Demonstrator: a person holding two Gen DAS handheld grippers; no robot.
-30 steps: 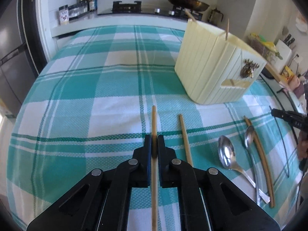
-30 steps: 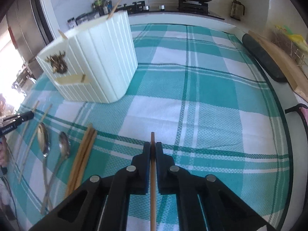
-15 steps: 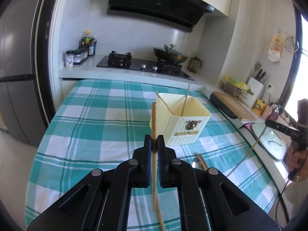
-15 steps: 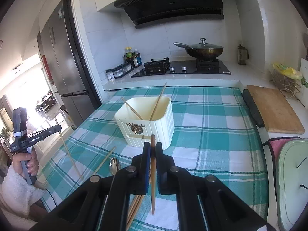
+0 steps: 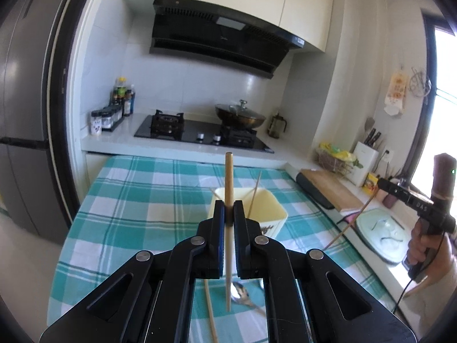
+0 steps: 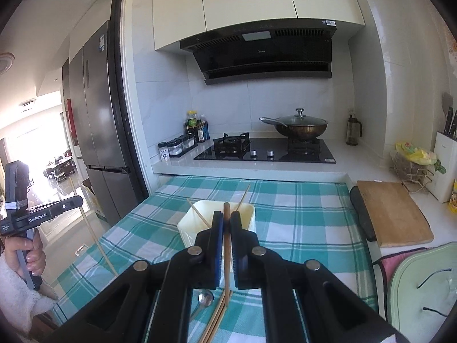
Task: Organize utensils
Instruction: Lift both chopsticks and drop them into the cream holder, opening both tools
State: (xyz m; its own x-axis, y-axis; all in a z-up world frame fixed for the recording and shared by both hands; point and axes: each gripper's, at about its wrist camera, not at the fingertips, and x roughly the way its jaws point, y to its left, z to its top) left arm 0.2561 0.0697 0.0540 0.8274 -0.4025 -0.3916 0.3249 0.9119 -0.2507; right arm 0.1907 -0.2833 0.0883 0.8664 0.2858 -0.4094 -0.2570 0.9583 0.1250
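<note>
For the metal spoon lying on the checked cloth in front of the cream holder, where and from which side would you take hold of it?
Grip the spoon by its thin handle, coming straight down from above, claw fingers either side of the handle. It lies flat on the cloth, so no side approach gets under it, and the rounded bowl would likely slip. Chopsticks lie close beside it, so the gap is tight. Both claws are full now.

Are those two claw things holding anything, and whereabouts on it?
Yes. The left gripper clamps a pale chopstick near mid-length; the right gripper clamps a browner chopstick just below its top end.
</note>
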